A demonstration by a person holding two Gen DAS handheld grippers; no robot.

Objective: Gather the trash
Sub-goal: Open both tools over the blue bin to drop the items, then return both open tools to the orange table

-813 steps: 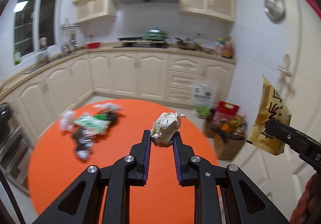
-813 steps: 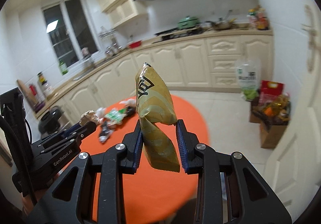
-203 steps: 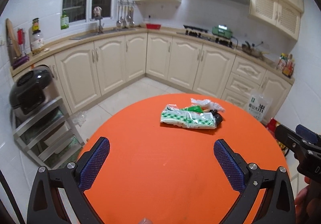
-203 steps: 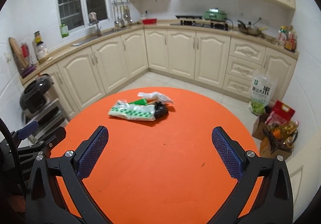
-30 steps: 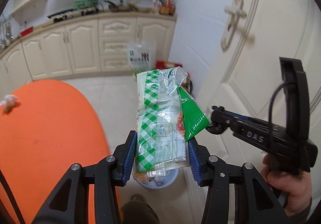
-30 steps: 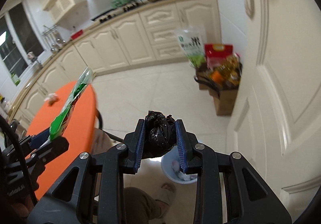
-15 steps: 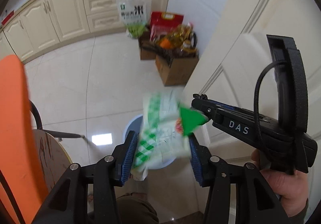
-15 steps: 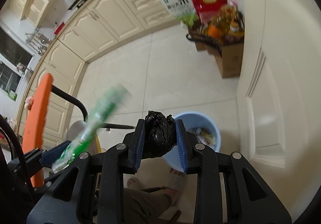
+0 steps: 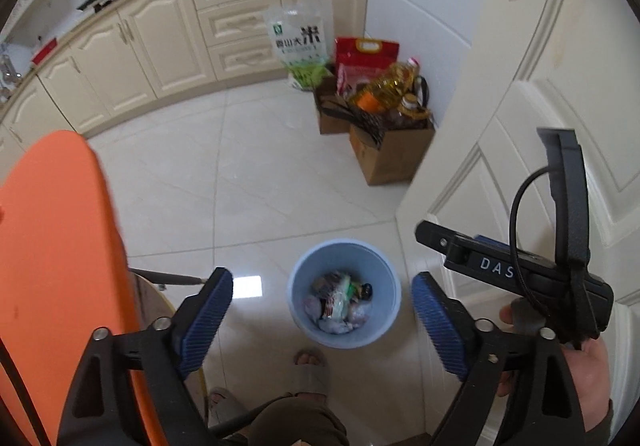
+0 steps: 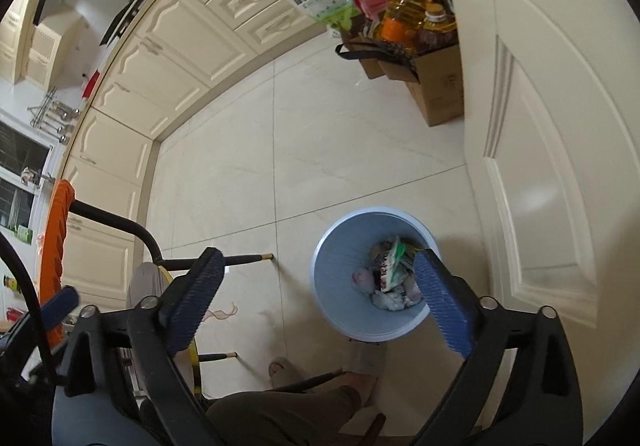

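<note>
While we hold both tools over the cream tiled floor (image 9: 280, 174), the left black two-finger gripper with blue ribbed pads (image 9: 322, 320) has its jaws spread wide and grips nothing. The round pale-blue plastic bin (image 9: 382, 266) stands on the floor below, framed between those jaws and touching neither pad. Inside it lies the heap of crumpled wrappers and bags (image 9: 340, 302), with a green-and-white packet and a small black lump on top.

Our right black two-finger gripper with blue ribbed pads (image 10: 316, 302) is also wide open and empty. From its camera the bin (image 10: 332, 286) sits toward the right-hand pad (image 10: 440, 306), which overlaps the bin's near right rim in view; the trash (image 10: 388, 278) shows just left of that pad.

On the left, the round orange desk (image 9: 52, 246) reaches close to the left jaw, and black chair legs with gold tips (image 10: 240, 259) lie between desk and bin. On the right, the cream panelled door (image 9: 540, 126) stands just beside the bin. Farther off, brown cardboard boxes of oil bottles and bags (image 9: 388, 118) sit against the wall, with open floor between them and the bin. Slippered feet (image 9: 308, 364) stand at the bin's near side.
</note>
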